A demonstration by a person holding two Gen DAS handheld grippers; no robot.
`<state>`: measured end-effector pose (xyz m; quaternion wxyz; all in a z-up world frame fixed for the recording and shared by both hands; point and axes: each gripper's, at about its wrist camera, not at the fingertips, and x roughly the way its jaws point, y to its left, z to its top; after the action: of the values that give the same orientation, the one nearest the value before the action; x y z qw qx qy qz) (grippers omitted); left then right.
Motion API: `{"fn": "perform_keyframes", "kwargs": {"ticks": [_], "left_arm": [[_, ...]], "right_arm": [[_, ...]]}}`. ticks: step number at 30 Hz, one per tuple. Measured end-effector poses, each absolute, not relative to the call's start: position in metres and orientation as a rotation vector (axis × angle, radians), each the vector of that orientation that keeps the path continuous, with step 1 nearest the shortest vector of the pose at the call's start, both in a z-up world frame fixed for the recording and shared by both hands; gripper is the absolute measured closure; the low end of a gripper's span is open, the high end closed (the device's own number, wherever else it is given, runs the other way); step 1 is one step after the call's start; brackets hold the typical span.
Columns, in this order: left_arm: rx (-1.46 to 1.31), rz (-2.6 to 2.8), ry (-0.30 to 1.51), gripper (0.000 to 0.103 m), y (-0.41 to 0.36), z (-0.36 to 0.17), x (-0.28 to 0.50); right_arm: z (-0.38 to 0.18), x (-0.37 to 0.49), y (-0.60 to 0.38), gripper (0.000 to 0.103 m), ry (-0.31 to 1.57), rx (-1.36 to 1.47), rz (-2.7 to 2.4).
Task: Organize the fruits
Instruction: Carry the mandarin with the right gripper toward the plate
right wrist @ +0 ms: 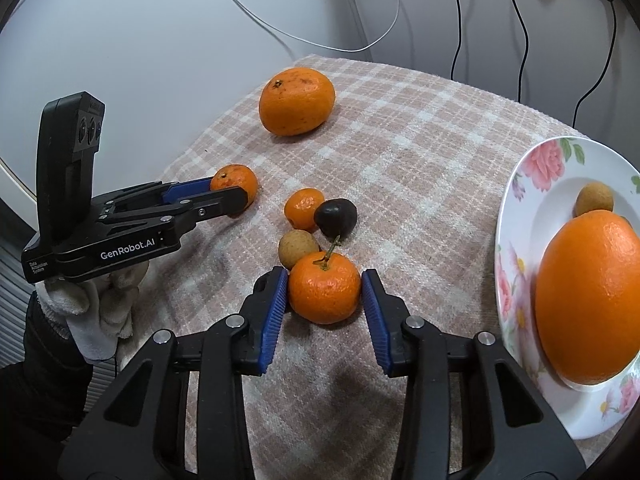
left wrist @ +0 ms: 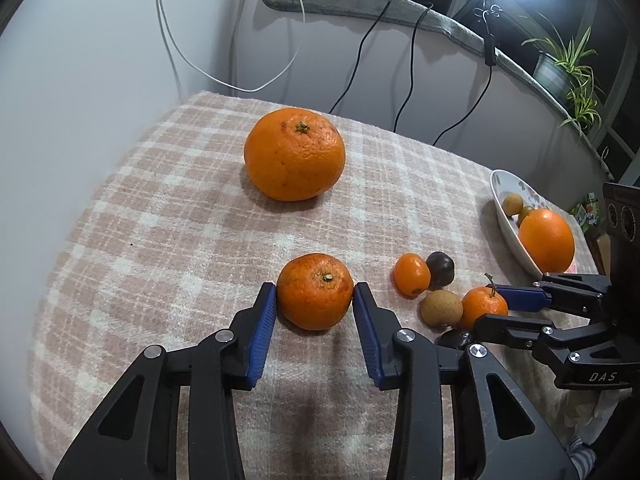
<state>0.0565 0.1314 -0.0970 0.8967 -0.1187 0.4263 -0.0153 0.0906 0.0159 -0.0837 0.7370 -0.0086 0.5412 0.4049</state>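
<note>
Both grippers straddle mandarins on cloth, plate at right.
Plate nearer right gripper; its jaws flank stemmed mandarin, slightly apart. Left gripper brackets mandarin, grip unclear.

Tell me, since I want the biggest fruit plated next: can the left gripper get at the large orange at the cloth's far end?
Probably not yet: the left gripper has its jaws around a mandarin. Otherwise the way to the large orange looks free.

Both wrist views closely share the checked cloth.
</note>
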Motion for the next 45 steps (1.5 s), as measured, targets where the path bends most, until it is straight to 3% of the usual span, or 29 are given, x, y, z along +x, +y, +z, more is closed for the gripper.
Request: {"fn": "perform_keyframes", "kwargs": {"ticks": [22,45], "left_arm": [[-0.231,-0.068,0.821,0.066,0.113,-0.067,0.052],[-0.175,-0.208,0.778,0.066,0.043,-0.039,0.085]], "right_arm": [[-0.052,0.085,-0.007,0.064,1.095,0.001,0.885],[-0.018,0.105,-0.106,0.064,0.989,0.066,0.716]]}}
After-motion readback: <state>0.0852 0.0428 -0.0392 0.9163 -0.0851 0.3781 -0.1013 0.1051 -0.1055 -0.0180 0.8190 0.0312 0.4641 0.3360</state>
